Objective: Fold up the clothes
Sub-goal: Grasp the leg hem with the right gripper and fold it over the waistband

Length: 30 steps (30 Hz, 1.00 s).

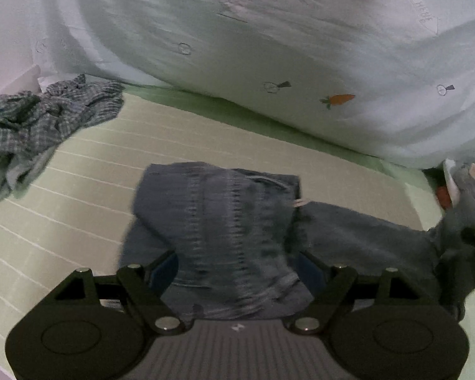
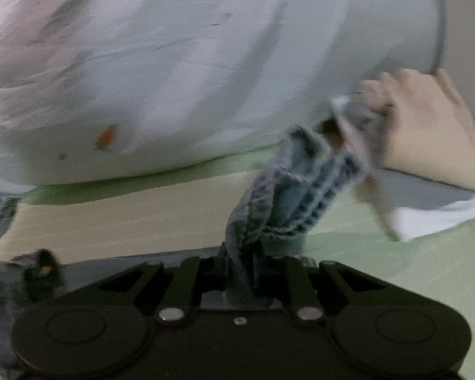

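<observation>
Faded blue denim jeans lie mid-mattress (green striped sheet), long axis running rightward. Left gripper straddles them, jaws wide, seemingly not pinching. Right gripper, nearer the far end, is clamped on a bunched hem.

Left gripper jaws wide apart w/ folded blue jeans between them on striped green mat; crumpled plaid shirt far left; carrot-print duvet behind.
</observation>
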Tool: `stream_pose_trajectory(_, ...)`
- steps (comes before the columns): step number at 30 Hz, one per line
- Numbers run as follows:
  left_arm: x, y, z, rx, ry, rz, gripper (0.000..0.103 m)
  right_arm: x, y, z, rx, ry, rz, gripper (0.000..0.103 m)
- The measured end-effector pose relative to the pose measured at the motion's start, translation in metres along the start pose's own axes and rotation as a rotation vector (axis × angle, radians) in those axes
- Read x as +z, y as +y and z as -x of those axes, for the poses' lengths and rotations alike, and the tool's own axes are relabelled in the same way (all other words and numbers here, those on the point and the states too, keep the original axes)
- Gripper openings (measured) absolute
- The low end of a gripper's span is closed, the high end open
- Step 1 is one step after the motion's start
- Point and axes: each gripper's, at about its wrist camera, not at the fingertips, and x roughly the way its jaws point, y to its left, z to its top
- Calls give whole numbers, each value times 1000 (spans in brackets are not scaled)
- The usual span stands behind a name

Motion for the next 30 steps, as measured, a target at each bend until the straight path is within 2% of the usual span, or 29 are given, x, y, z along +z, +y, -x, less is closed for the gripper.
stream_pose_trajectory(4,6,32,11,19,-13,-24,82,-23,59,-12,51,46,-4,14)
stream_pose_trajectory(9,14,63,15,28,-19,-26,82,-76,96,-57,8,223,-82,18)
stream_pose_trajectory(11,15,69,17,32,-23,-29,82,-82,104,-56,-9,207,-48,19)
stream_pose_trajectory(14,15,78,16,26,-18,-5,82,-72,100,-47,23,191,-91,33)
stream_pose_trajectory(17,14,79,17,28,-21,4,82,-60,91,-31,46,138,-171,37)
stream_pose_trajectory(18,13,79,17,27,-23,6,82,-56,86,-25,37,112,-186,40)
stream_pose_trajectory(21,10,76,18,24,-21,10,82,-43,62,-16,-77,50,-219,49)
stream_pose_trajectory(24,5,69,17,21,-7,8,82,-43,31,-21,-204,83,-238,49)
stream_pose_trajectory(27,-1,61,16,20,7,0,82,-52,17,-32,-236,134,-211,50)
stream_pose_trajectory(30,-6,54,16,29,14,-7,83,-66,16,-41,-236,182,-168,59)
